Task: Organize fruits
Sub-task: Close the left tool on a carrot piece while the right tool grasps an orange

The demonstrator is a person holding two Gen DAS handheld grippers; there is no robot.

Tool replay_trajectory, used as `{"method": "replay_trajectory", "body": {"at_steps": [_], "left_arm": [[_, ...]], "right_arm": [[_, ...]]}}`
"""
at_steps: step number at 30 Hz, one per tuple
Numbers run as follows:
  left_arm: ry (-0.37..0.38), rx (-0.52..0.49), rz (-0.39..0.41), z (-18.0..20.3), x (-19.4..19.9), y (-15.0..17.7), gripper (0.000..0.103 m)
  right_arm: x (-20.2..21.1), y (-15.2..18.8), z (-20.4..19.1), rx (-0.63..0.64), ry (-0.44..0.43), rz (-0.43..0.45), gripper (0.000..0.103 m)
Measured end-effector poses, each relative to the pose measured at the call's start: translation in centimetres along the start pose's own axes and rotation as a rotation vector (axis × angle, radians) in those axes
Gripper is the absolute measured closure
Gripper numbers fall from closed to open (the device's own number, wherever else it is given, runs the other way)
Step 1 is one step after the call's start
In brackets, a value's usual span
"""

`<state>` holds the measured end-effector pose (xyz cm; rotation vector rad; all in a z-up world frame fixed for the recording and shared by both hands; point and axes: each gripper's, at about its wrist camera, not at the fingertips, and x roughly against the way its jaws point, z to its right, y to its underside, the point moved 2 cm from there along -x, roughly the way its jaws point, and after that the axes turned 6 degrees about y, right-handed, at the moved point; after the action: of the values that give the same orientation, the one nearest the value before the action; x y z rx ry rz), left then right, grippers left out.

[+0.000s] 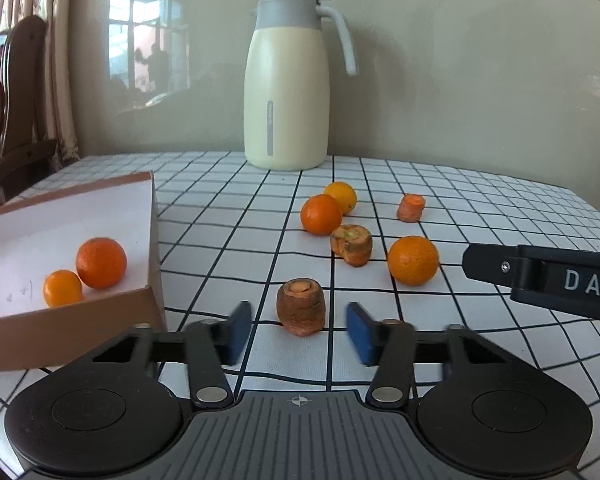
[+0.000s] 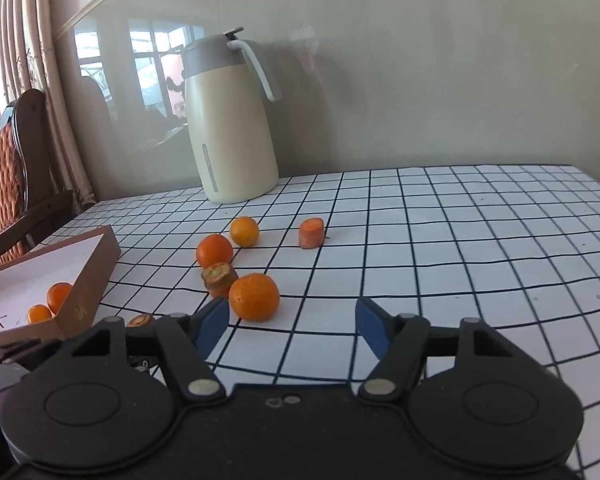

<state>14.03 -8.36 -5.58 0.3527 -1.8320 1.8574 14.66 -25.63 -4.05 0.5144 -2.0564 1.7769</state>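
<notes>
Orange fruit is split between box and table, so the sorting looks partly done. From the left wrist view, the cardboard box point(image 1: 150, 240) at the left holds two oranges, a larger orange point(image 1: 101, 263) touching a smaller one point(image 1: 62, 288); three more lie loose on the checked tablecloth point(image 1: 480, 208): a near orange point(image 1: 413, 260), a mid orange point(image 1: 321, 214) and a yellowish one point(image 1: 341, 197) touching behind it. Three carrot stubs sit among them, and the left gripper point(image 1: 299, 326) has its blue pads either side of the nearest stub point(image 1: 301, 306) with gaps showing, so nothing is clamped. A cream jug point(image 1: 287, 92) stands at the back. From the right wrist view, the right gripper point(image 2: 292, 324) is half spread and empty, its left pad just beside the near orange point(image 2: 254, 297), which lies off to that side, not between the pads. The box point(image 2: 88, 280) shows both oranges inside. Left to do, judging by this: three oranges to box, the carrots presumably kept apart.
</notes>
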Motion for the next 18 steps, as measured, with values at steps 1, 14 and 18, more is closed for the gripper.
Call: {"method": "replay_trajectory", "body": {"at_steps": [1, 14, 18], "left_arm": [[0.005, 0.01, -0.007, -0.1, -0.3, 0.0, 0.067], [-0.002, 0.008, -0.002, -0.4, -1.9, -0.5, 0.074], [0.003, 0.016, -0.009, -0.7, -2.3, -0.8, 0.074]], "right_arm": [[-0.4, -0.1, -0.1, 0.002, -0.002, -0.009, 0.047], [-4.1, -0.4, -1.1, -0.006, -0.007, -0.069, 0.049], [-4.9, -0.7, -1.4, -0.015, -0.019, -0.075, 0.049]]}}
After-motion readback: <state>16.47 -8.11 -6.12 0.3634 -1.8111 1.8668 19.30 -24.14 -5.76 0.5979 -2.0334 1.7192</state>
